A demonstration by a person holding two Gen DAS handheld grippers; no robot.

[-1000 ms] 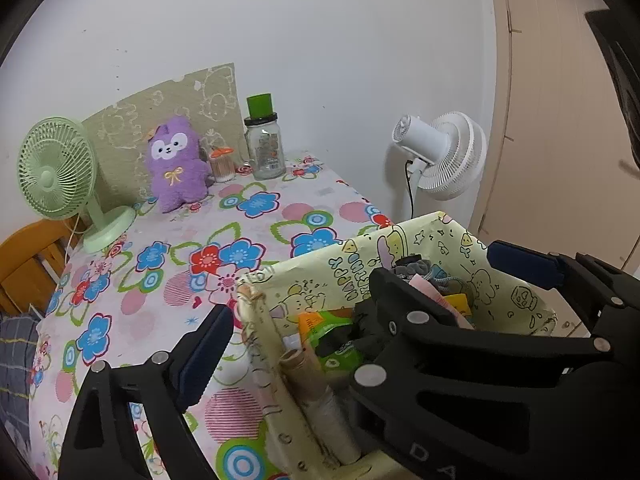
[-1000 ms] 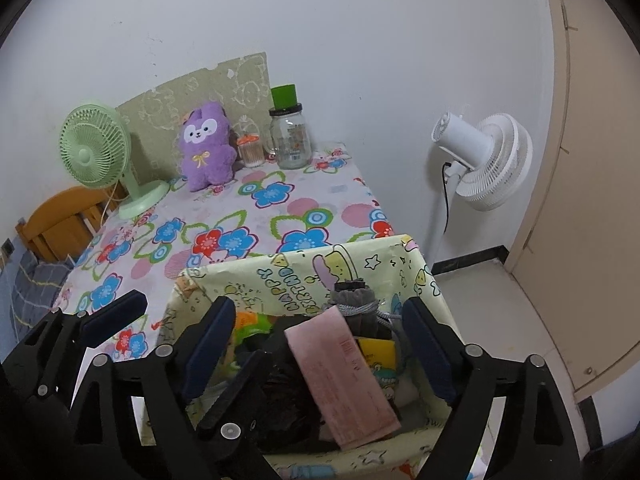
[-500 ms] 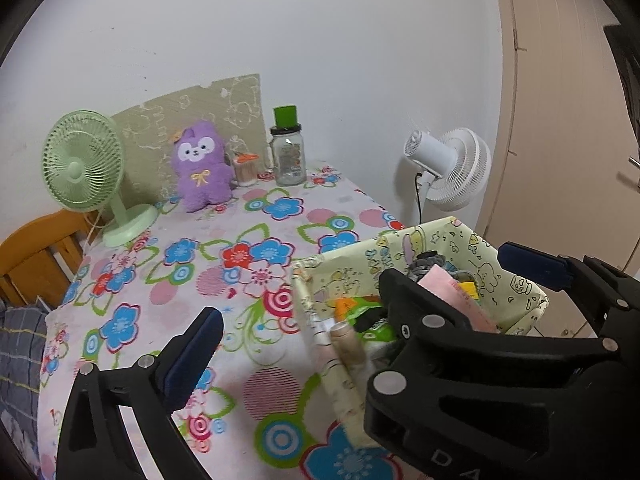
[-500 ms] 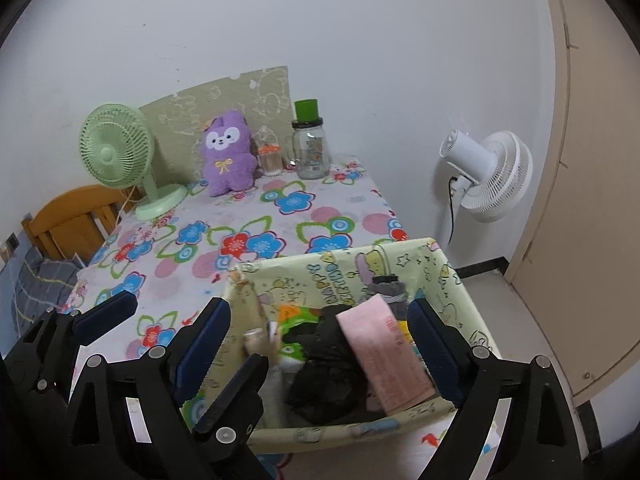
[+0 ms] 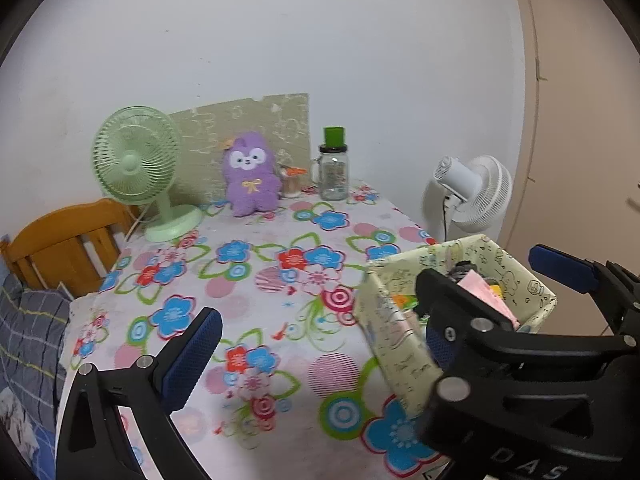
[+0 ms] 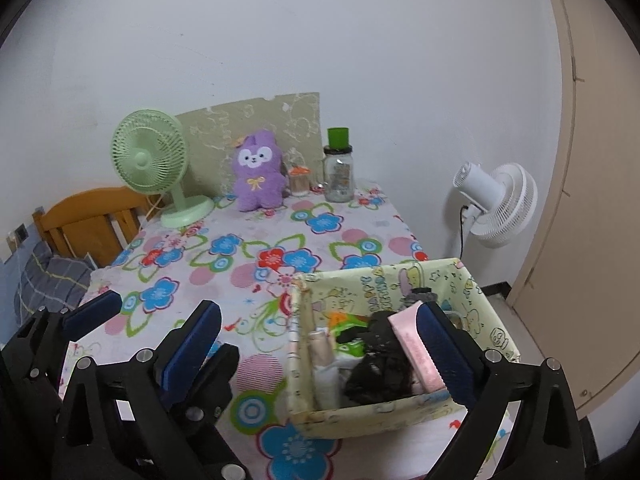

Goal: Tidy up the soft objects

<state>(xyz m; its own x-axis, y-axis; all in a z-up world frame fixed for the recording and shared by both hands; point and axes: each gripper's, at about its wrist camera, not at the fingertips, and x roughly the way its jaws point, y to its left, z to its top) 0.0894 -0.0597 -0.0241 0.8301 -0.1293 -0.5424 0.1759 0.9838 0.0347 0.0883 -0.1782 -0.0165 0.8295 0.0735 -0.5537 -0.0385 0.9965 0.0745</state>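
Note:
A pale yellow cartoon-print fabric box (image 6: 380, 404) sits at the near right corner of the flowered table (image 6: 240, 264). It holds several soft items, among them a black cloth (image 6: 378, 364) and a pink piece (image 6: 416, 348). A purple plush (image 6: 258, 178) sits upright at the table's far edge. My right gripper (image 6: 318, 312) hovers before the box with its jaws opening; the box's left wall shows between the fingers, untouched. My left gripper (image 5: 320, 332) stands open over the tablecloth, left of the box (image 5: 400, 344), holding nothing. The plush (image 5: 250, 176) is far from both.
A green desk fan (image 6: 148, 160), a small orange-lidded jar (image 6: 300, 182) and a green-lidded glass jar (image 6: 339, 176) line the back by the wall. A white fan (image 6: 500, 204) stands beyond the table's right edge. A wooden frame (image 5: 60, 244) and plaid bedding lie left.
Both grippers have drawn back and upward from the box, so it looks smaller and lower right. The right jaws have spread wider. The box's contents have not moved.

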